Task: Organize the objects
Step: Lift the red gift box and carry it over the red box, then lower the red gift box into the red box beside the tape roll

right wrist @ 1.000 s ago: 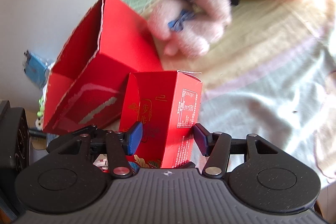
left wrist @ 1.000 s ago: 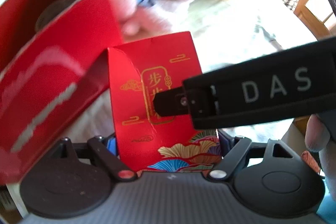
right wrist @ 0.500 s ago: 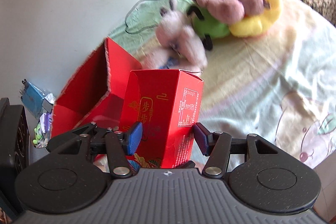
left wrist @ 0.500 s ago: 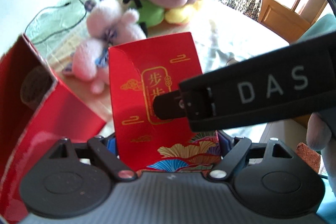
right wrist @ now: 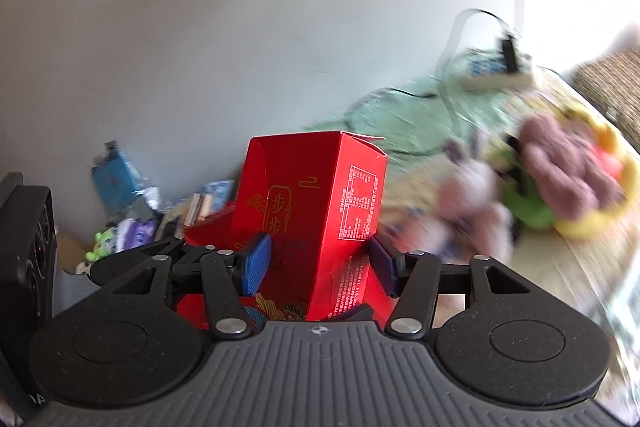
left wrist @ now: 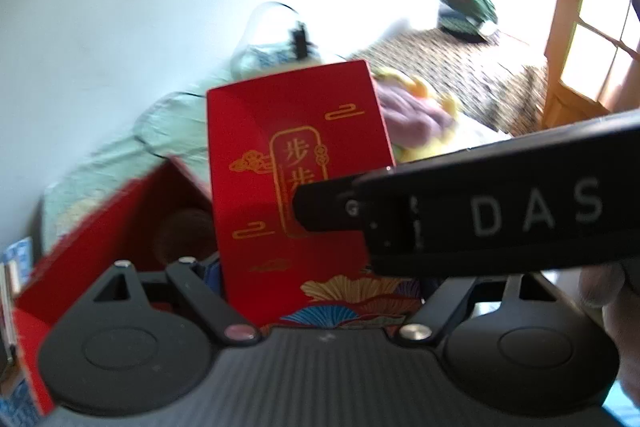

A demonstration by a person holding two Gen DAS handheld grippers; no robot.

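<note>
A tall red gift box [left wrist: 296,163] with gold lettering stands upright between both grippers. In the left wrist view my left gripper [left wrist: 320,279] is shut on its lower part, with the blue pads mostly hidden behind it. A black finger [left wrist: 480,215] of the other gripper, marked DAS, crosses the box's front. In the right wrist view the red gift box [right wrist: 316,211] sits cornerwise in my right gripper [right wrist: 318,263], and both blue pads press its sides. A larger open red box [left wrist: 132,211] lies below and to the left.
Plush toys [right wrist: 560,171] and a pink rabbit [right wrist: 476,195] lie on the pale bedsheet [right wrist: 400,123]. A power strip [right wrist: 496,75] with cables lies near the wall. Small packets [right wrist: 132,203] and a black device [right wrist: 24,247] are at the left. A wooden door [left wrist: 580,27] stands at the far right.
Both grippers have risen together with the red gift box still held. The views have tilted up, so the large open box and the plush toys sit lower and farther away.
</note>
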